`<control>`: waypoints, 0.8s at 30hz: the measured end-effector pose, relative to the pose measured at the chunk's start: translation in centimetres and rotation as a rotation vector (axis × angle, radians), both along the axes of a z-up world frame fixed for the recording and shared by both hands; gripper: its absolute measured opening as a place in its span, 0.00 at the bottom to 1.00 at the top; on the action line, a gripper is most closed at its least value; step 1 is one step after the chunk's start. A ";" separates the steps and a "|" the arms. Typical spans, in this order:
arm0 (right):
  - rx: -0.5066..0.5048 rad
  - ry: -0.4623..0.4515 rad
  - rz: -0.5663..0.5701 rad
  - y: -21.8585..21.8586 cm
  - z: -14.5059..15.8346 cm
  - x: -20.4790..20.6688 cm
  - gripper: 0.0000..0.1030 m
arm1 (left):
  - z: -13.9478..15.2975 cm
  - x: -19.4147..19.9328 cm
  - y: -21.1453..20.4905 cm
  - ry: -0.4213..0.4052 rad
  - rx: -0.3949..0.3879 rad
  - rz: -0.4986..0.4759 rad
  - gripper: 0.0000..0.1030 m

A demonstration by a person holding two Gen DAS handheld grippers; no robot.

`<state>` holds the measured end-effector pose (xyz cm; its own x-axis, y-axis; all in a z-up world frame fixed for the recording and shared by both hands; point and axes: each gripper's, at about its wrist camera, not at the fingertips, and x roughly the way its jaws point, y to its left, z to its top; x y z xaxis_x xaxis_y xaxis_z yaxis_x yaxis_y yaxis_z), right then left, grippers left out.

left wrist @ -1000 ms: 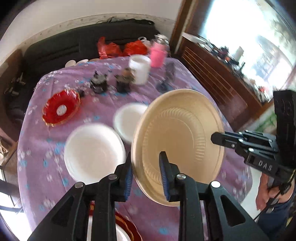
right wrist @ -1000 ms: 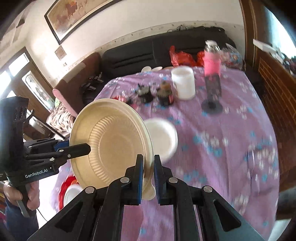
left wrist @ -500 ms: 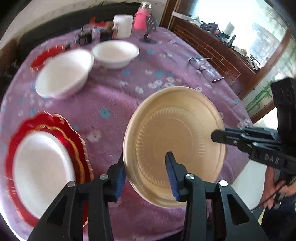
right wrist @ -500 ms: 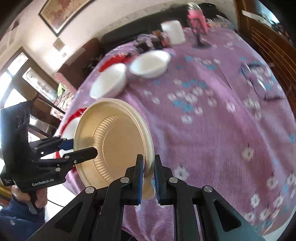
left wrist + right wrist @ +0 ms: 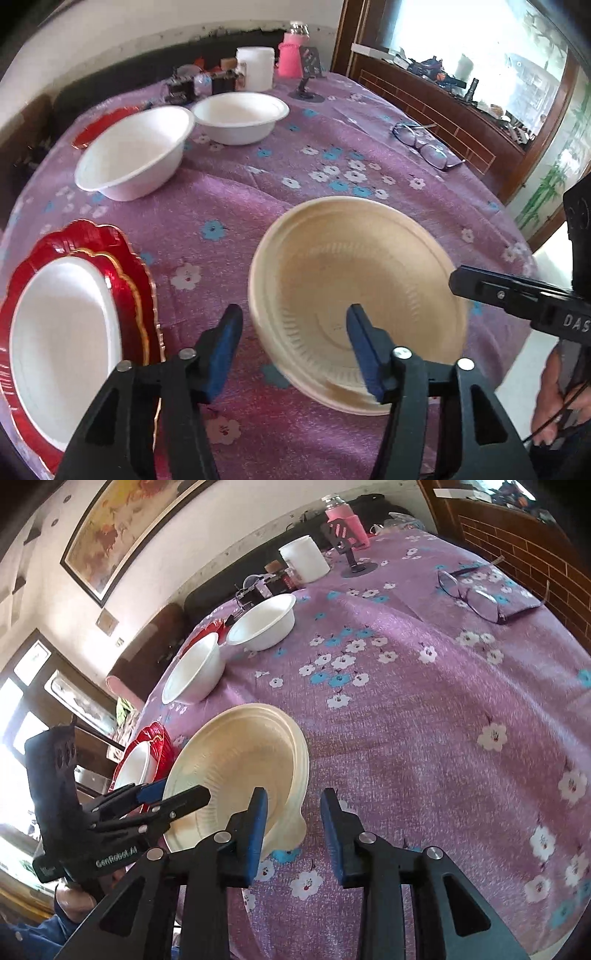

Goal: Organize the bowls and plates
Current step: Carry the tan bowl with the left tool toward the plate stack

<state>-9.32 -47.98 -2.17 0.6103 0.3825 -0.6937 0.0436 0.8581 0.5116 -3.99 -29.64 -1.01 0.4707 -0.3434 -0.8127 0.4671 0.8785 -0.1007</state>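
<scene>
Lowered from mid-air onto the purple tablecloth (image 5: 314, 155) at six o'clock, beige paper plate (image 5: 354, 295) now released between opening left gripper (image 5: 295, 343) and opening right gripper (image 5: 293, 823), neither pressing it, leaving white bowls (image 5: 136, 151) at eleven o'clock unsorted.

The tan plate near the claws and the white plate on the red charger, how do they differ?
The tan plate is beige with a ribbed wall; the white plate is plain white and smooth. The tan plate sits tilted on the purple tablecloth, blurred, while the white plate lies flat, nested in the red charger. The tan plate is between the opening claws; the white plate is untouched. Both are round and empty.
</scene>
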 end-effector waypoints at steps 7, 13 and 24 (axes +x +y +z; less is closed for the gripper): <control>-0.002 0.000 -0.024 1.0 -0.9 0.1 0.21 | -0.5 -0.2 -0.4 -0.061 0.046 0.003 0.28; 0.030 -0.026 -0.067 0.6 -0.8 -1.2 0.21 | -0.1 -1.1 -0.7 -0.124 0.068 0.000 0.26; 0.000 -0.059 -0.053 1.8 0.3 -1.8 0.21 | 0.9 -2.2 -0.3 -0.220 0.092 0.022 0.26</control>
